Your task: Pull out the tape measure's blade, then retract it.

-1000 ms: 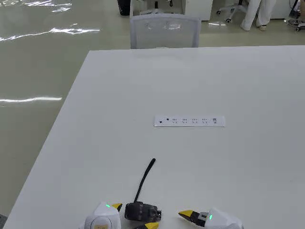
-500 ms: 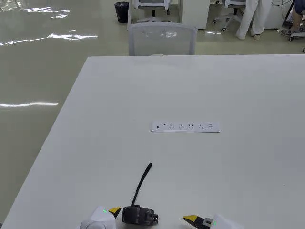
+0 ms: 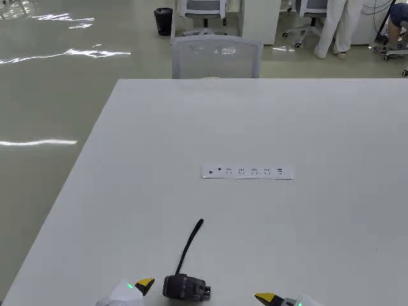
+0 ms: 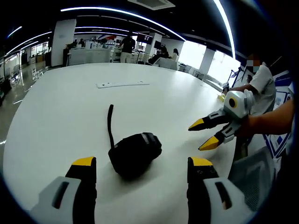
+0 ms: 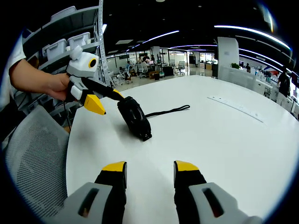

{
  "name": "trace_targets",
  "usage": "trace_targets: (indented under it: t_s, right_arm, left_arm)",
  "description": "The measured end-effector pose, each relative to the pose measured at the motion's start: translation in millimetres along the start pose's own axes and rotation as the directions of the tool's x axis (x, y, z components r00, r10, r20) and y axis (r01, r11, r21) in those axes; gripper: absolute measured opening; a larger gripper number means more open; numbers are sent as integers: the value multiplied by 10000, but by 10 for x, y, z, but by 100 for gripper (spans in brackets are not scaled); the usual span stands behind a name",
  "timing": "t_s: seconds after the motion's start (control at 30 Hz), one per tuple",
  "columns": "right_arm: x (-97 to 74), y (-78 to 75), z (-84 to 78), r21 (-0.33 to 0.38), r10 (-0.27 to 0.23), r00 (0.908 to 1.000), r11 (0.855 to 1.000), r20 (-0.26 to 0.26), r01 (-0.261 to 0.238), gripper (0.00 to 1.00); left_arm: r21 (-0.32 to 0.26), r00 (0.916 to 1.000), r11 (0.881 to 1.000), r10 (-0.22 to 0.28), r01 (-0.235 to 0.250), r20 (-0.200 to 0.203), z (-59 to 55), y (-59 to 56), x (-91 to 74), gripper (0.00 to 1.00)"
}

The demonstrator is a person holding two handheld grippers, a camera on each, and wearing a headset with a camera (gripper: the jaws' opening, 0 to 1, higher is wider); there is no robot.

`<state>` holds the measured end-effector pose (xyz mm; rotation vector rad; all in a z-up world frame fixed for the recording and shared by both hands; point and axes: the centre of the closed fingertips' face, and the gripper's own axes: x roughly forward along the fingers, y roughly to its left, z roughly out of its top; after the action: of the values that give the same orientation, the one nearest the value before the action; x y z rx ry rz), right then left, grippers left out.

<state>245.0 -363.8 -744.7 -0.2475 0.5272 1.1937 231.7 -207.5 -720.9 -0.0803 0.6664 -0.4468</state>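
Tape measure (image 3: 185, 287) lies on the table (image 3: 255, 115) near its front edge, between both tools, its strap (image 3: 190, 243) trailing away from the person. The left hand-held gripper (image 5: 107, 99), jaws spread and empty, is just beside the case. The right hand-held gripper (image 4: 204, 135), likewise spread and empty, is farther off, apparently facing the blade end.

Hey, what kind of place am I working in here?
Probably an open-plan office or lab: a big white table with a power strip on it, a mesh office chair at its far end, and shelving holding storage bins.
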Motion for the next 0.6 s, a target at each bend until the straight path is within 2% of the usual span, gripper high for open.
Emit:
trace_targets:
  t_s: [0.13, 0.37, 0.6]
  right_arm:
    - [-70, 13, -35, 79, -105, 9999, 9999, 37, 104, 41]
    - [-207, 32, -27, 249, -364, 9991, 9990, 209, 359, 44]
    - [-336, 31, -53, 277, -602, 9978, 9979, 286, 594, 45]
  left_arm:
    - [-119, 9999, 9999, 55, -53, 94, -35, 28, -81, 78]
    - [-40, 10000, 10000, 87, -87, -28, -172, 41, -199, 79]
    - [-15, 10000, 10000, 59, -59, -1, -251, 65, -344, 80]
